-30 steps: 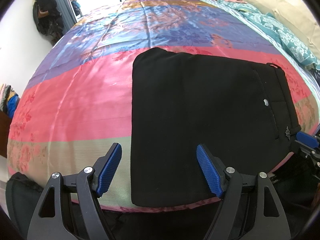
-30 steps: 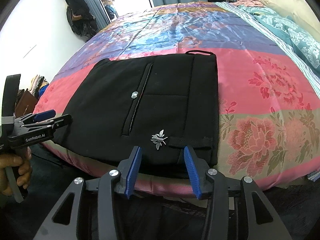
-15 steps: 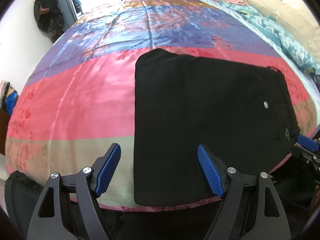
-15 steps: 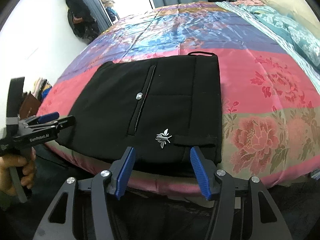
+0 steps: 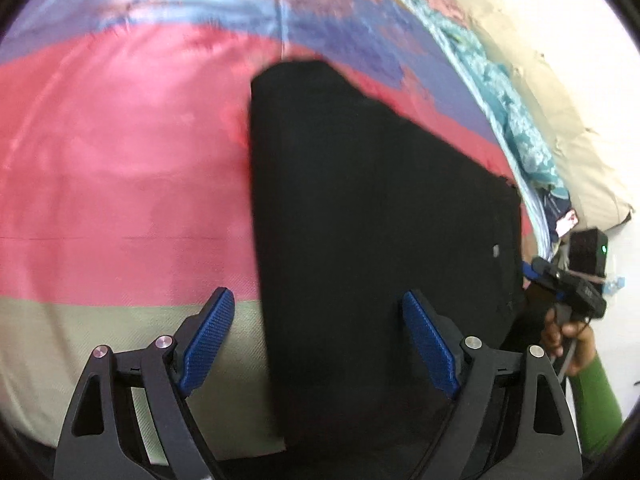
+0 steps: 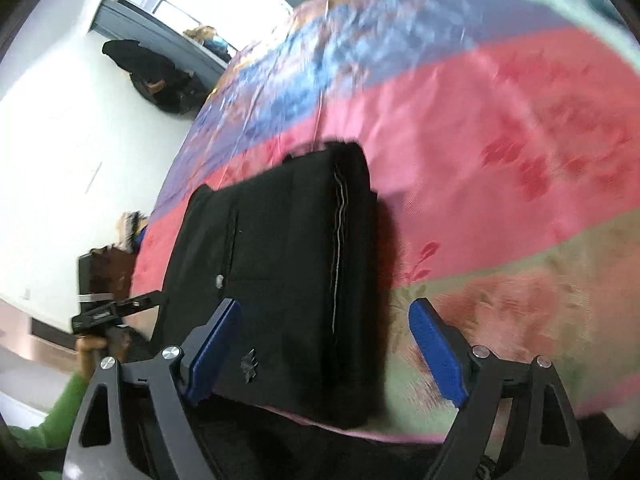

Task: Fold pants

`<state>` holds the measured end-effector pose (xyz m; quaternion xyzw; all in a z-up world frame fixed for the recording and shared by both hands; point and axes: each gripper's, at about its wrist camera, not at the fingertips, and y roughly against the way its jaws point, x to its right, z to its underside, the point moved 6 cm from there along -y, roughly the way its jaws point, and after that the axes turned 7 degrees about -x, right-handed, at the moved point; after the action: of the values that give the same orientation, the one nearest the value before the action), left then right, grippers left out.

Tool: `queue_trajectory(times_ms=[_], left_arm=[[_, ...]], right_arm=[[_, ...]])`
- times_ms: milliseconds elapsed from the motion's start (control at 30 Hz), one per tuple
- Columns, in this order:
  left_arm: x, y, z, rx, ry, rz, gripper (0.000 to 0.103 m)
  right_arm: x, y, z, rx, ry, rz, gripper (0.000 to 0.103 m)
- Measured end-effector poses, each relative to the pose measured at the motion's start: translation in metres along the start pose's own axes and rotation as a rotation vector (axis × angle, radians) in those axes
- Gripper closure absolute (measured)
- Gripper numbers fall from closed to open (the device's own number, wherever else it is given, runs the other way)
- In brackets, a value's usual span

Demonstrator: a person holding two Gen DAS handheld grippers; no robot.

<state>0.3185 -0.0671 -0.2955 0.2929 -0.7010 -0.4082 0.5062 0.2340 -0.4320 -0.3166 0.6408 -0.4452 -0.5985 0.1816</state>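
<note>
Left wrist view: my left tool (image 5: 320,336) gaped wide, jaws just opened further, nothing pinched; folded black pants (image 5: 368,220) lay on bed (image 5: 120,160) from 12 to 3 o'clock, left edge between pads.

Right wrist view: my right tool (image 6: 326,344) likewise wide, just opened, astride pants' (image 6: 280,260) right edge, not gripping.

The pants (image 5: 360,200) are black with a little silver button (image 6: 219,280). The bed cover (image 5: 120,160) has pink, blue, purple and green stripes with red flowers. My pads (image 5: 208,336) are blue. The sleeve (image 5: 596,404) is green.
</note>
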Motion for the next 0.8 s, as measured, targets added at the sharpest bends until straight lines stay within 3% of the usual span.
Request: queue_trajectory(times_ms=[67, 167, 233, 300, 367, 500, 600, 800], left_arm=[[0.004, -0.002, -0.003, 0.015, -0.02, 0.015, 0.016], [0.015, -0.008, -0.006, -0.004, -0.014, 0.103, 0.019], [0.016, -0.014, -0.008, -0.005, -0.005, 0.079, 0.038], [0.019, -0.014, -0.007, 0.01, -0.001, 0.063, 0.071], [0.023, -0.003, -0.006, 0.044, 0.008, 0.095, 0.08], [0.043, 0.029, -0.01, 0.112, -0.006, 0.171, 0.083], [0.06, 0.063, -0.032, 0.187, -0.058, 0.182, 0.083], [0.052, 0.138, -0.112, 0.364, -0.083, 0.185, 0.082]], right_arm=[[0.005, -0.015, -0.005, -0.039, -0.012, -0.021, 0.018], [0.004, -0.032, -0.006, -0.075, -0.018, -0.076, 0.017], [-0.004, -0.038, -0.003, -0.105, -0.009, -0.133, 0.026], [-0.014, -0.046, -0.001, -0.153, 0.031, -0.13, 0.047], [-0.023, -0.044, -0.001, -0.153, 0.071, -0.113, 0.058], [-0.056, -0.023, -0.006, -0.098, 0.131, -0.118, 0.067], [-0.097, -0.007, -0.025, -0.052, 0.203, -0.166, 0.068], [-0.157, 0.016, -0.121, 0.089, 0.296, -0.231, 0.068]])
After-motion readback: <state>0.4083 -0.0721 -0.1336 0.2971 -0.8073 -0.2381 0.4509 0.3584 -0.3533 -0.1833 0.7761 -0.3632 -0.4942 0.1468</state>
